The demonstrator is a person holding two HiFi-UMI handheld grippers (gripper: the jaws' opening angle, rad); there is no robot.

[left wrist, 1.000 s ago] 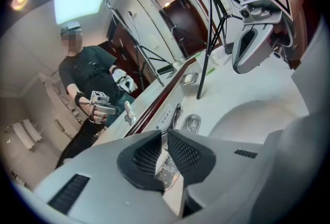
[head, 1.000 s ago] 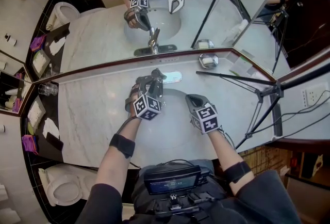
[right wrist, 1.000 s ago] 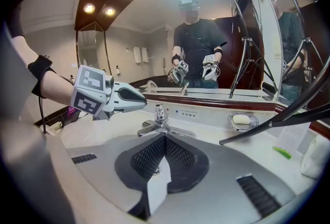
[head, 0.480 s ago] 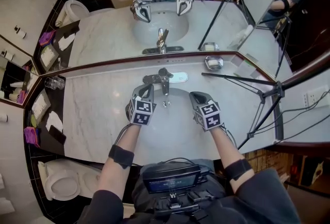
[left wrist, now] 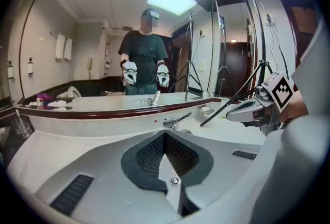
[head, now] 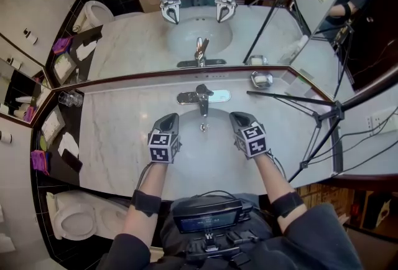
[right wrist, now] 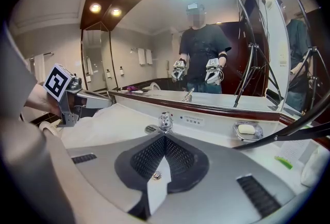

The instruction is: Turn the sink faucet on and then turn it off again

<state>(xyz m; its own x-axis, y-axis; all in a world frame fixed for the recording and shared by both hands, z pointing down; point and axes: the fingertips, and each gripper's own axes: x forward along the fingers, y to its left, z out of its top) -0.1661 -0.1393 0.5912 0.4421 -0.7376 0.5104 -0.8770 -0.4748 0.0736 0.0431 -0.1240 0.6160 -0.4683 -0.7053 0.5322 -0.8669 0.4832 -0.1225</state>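
We see faucet (head: 201, 96) at back rim of sink (head: 206, 152), spout axis pointing toward us. Left hand-held gripper (head: 169, 119) and right hand-held gripper (head: 239, 119) both closed, empty. Faucet lies ahead, midway between them; we judge neither nearer.

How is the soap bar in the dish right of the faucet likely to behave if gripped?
The soap looks smooth and rounded, so it would probably be slippery, more so if wet. It seems small and solid: likely light and stiff. Its dish looks shallow and merely resting on the counter, so a push might slide both.
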